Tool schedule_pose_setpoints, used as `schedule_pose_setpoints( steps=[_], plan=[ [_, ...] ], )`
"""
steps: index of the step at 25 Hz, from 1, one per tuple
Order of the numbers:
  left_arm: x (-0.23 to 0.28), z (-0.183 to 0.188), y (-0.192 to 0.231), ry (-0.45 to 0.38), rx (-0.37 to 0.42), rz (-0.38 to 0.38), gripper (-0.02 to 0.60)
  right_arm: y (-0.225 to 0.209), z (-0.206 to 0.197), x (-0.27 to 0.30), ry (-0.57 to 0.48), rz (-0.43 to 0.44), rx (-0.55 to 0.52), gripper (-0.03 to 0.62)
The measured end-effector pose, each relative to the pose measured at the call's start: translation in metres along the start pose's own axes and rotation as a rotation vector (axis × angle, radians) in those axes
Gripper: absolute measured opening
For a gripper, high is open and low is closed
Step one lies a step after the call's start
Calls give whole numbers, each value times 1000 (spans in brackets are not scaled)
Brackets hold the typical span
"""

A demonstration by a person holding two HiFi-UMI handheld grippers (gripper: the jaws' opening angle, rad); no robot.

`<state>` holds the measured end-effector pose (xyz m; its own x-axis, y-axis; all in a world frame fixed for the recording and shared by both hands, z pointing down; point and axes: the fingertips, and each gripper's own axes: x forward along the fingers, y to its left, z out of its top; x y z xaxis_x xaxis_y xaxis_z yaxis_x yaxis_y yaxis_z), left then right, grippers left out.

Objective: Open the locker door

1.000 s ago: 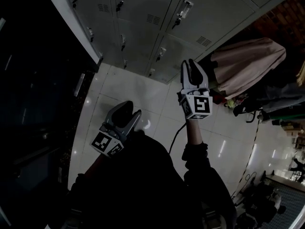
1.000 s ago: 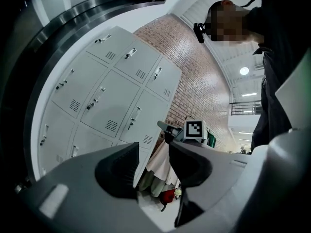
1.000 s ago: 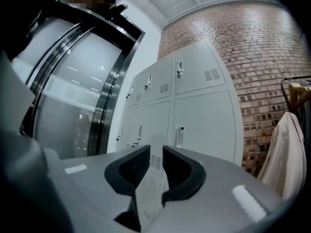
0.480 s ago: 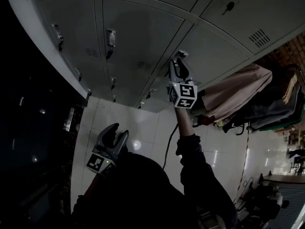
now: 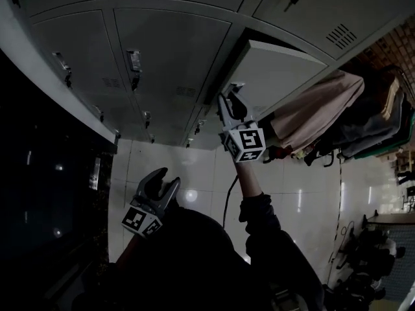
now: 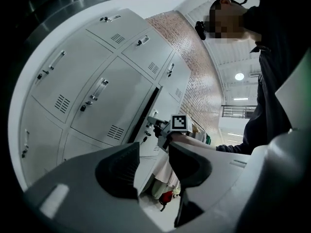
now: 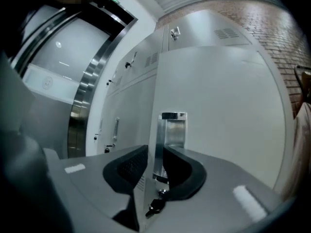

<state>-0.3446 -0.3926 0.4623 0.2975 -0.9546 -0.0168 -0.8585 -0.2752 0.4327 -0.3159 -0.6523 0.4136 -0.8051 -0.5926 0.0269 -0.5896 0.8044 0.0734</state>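
Two hand-held grippers and one bank of grey lockers.

1. Left gripper (image 5: 167, 179): low and close to the body, above the white floor tiles (image 5: 201, 167). Its jaws are apart with nothing between them, and it is well clear of the lockers.
2. Right gripper (image 5: 231, 100): raised on a dark-sleeved arm (image 5: 259, 206), with its marker cube (image 5: 245, 144) toward the head camera. Its jaws are wide apart, one on each side of the free edge of the locker door (image 5: 279, 76). The door's chrome handle (image 7: 172, 127) stands between them, close against the right-hand jaw.
3. Locker door: swung partly out from the bank, showing a dark gap along its free edge.
4. Neighbouring lockers (image 5: 168, 50): all shut, each with a handle and a vent slot.
5. Pale hanging garments (image 5: 318, 112): beyond the lockers' end.
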Motion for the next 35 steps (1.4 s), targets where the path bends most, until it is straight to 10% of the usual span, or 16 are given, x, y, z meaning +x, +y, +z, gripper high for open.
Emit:
schedule_pose_setpoints(
  steps=[13,22,35],
  plan=[
    [10,-44,-114,95,11,-207,195,-40,-1,-227,-75,-90,57,135],
    [-57,-81,-194,101,39,-120,193,-75,-13,-284,-49,-245,37,107],
    [-143,-126,-241,161,39,-82,187,101,-68,-479,16,-225,137,8]
  ],
)
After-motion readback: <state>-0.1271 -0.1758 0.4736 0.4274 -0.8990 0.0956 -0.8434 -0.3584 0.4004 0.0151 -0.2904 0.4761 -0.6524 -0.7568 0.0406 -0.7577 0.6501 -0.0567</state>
